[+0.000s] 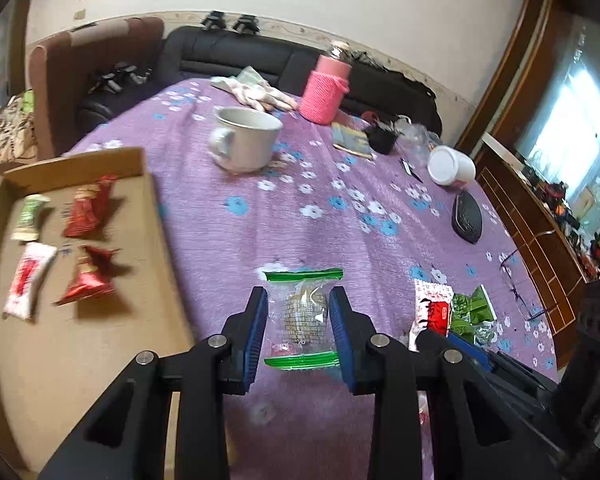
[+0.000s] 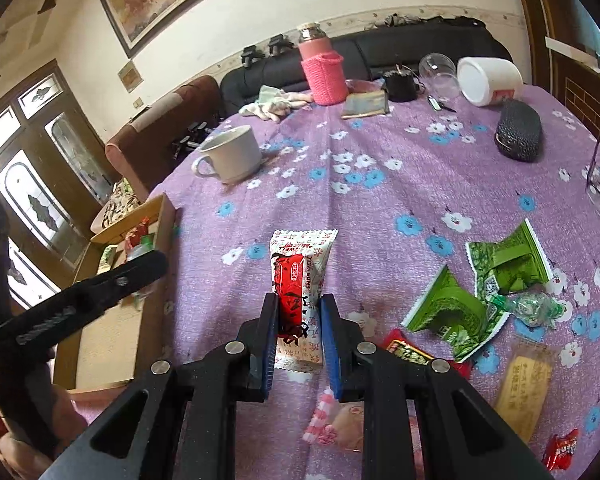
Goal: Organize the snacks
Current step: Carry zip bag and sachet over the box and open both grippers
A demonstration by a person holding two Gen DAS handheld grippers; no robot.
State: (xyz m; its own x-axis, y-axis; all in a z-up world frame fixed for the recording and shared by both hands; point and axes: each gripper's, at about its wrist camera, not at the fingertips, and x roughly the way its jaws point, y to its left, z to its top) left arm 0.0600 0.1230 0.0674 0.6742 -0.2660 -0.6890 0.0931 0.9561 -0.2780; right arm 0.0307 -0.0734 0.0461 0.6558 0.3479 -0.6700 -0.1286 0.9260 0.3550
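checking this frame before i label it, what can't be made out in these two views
- Cardboard tray: left wrist view blurs its snacks, so their wrappers cannot be read; right wrist view has the left gripper across it.
- Clear green-edged packet: held in the left gripper, its contents too unclear to name.
- Red and white packet: its lower part hidden by the right gripper.
- Pink snack: half covered by the right gripper's body.
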